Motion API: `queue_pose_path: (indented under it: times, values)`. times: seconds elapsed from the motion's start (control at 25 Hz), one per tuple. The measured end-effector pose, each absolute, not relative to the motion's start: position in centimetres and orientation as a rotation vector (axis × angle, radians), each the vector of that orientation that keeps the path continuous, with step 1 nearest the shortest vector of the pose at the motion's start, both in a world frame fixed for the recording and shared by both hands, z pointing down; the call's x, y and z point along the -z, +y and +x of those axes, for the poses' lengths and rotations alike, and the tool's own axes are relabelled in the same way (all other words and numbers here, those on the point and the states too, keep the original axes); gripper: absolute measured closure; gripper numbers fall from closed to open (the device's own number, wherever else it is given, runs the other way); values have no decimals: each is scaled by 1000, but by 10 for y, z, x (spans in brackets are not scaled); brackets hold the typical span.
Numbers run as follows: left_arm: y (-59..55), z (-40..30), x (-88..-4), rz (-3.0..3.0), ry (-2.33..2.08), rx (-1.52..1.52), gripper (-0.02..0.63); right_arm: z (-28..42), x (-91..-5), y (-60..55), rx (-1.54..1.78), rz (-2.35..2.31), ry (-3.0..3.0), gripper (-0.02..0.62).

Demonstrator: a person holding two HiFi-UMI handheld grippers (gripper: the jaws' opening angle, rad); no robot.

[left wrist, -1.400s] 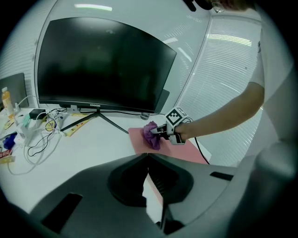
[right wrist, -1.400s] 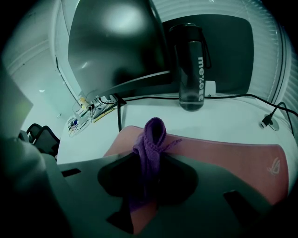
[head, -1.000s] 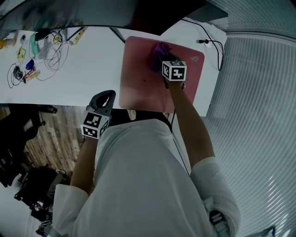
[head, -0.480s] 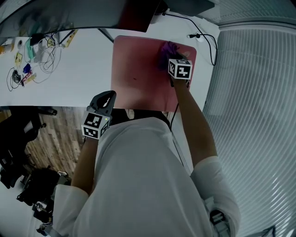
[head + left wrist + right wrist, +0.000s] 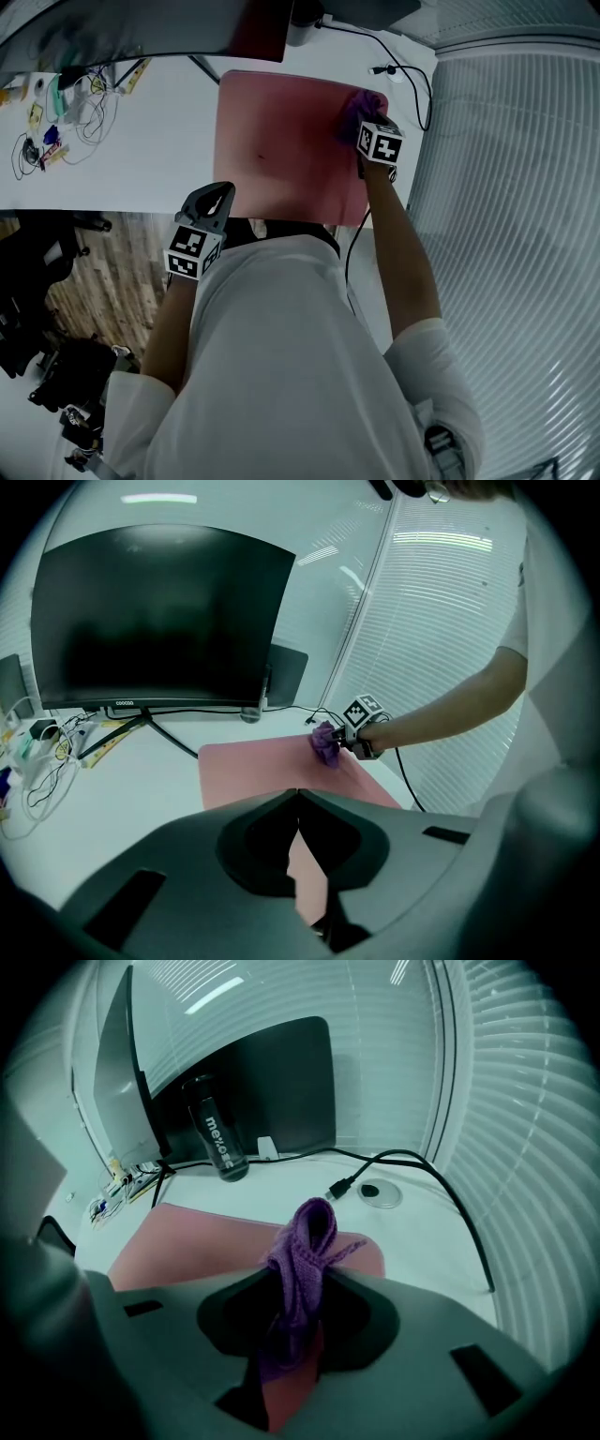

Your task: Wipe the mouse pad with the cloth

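We look steeply down on a pink mouse pad (image 5: 281,141) lying on a white desk (image 5: 141,159). All places here are given from the pad.

Our right gripper (image 5: 367,131) sits over the pad's far right corner. Its jaws are pinched tight on a bunched purple cloth (image 5: 305,1241), and the cloth's lower end touches the pad.

Our left gripper (image 5: 298,794) hovers just beside the pad's near left corner. Its jaws are closed together with nothing between them.

Beyond the pad's far edge stand a dark monitor (image 5: 159,611) and a black bottle (image 5: 214,1138).

We judge the wiping to be under way, with the cloth working that far right corner. A small dark speck (image 5: 260,157) shows left of the pad's middle. The surface gives no sign of which parts are already wiped, so the middle, left side and near edge may remain.
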State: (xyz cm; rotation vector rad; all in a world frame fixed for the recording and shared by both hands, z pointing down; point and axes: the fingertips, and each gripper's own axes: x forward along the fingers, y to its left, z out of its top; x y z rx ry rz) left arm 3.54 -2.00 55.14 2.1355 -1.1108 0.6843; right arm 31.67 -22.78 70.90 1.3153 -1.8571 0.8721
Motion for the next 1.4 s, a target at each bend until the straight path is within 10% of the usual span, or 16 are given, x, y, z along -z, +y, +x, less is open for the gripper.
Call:
queue_pose_path:
  times: [1.4]
  values:
    - [11,-33,-503,2209,-1239,-619,588,334,-603,-90,-905,1604,-1985,474]
